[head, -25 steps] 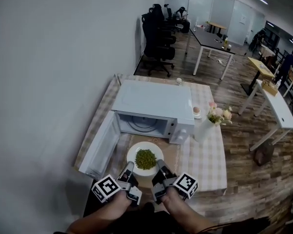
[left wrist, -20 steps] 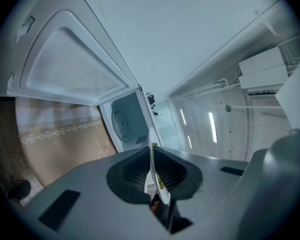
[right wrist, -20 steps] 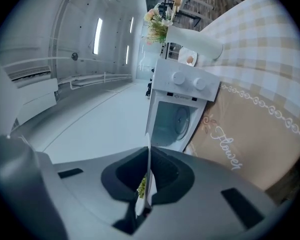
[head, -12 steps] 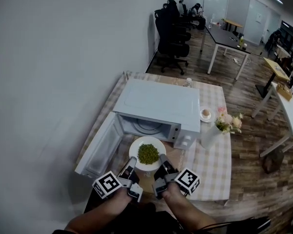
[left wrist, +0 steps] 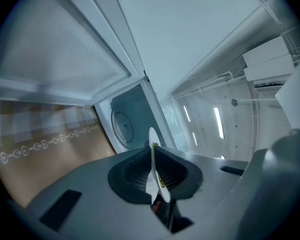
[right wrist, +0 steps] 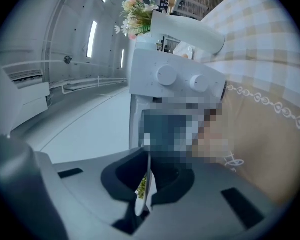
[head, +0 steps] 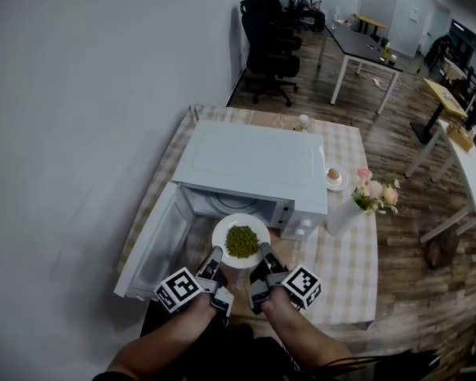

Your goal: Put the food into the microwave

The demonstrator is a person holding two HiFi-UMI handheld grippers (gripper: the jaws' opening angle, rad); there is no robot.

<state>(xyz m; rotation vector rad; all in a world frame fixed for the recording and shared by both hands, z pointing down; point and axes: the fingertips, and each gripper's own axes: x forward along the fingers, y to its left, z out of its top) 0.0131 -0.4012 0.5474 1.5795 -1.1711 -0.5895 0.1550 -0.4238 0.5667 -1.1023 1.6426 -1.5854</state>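
A white plate (head: pixel 239 228) heaped with green peas (head: pixel 241 241) hangs level just in front of the open white microwave (head: pixel 254 167), at the mouth of its cavity (head: pixel 232 206). My left gripper (head: pixel 214 262) is shut on the plate's near-left rim and my right gripper (head: pixel 263 259) is shut on its near-right rim. In the left gripper view the plate's rim (left wrist: pixel 154 165) runs edge-on between the jaws, with the round turntable (left wrist: pixel 123 127) beyond. In the right gripper view the rim (right wrist: pixel 145 190) sits between the jaws below the microwave's two knobs (right wrist: pixel 166 76).
The microwave door (head: pixel 160 243) hangs open to the left. The checked tablecloth (head: pixel 339 265) carries a white vase of flowers (head: pixel 351 206) and a small dish with an egg (head: pixel 333 176) to the right. Desks and office chairs (head: pixel 271 48) stand behind the table.
Both grippers have carried the plate forward and upward, from over the table mat to the microwave's opening. The view has shifted with my head.
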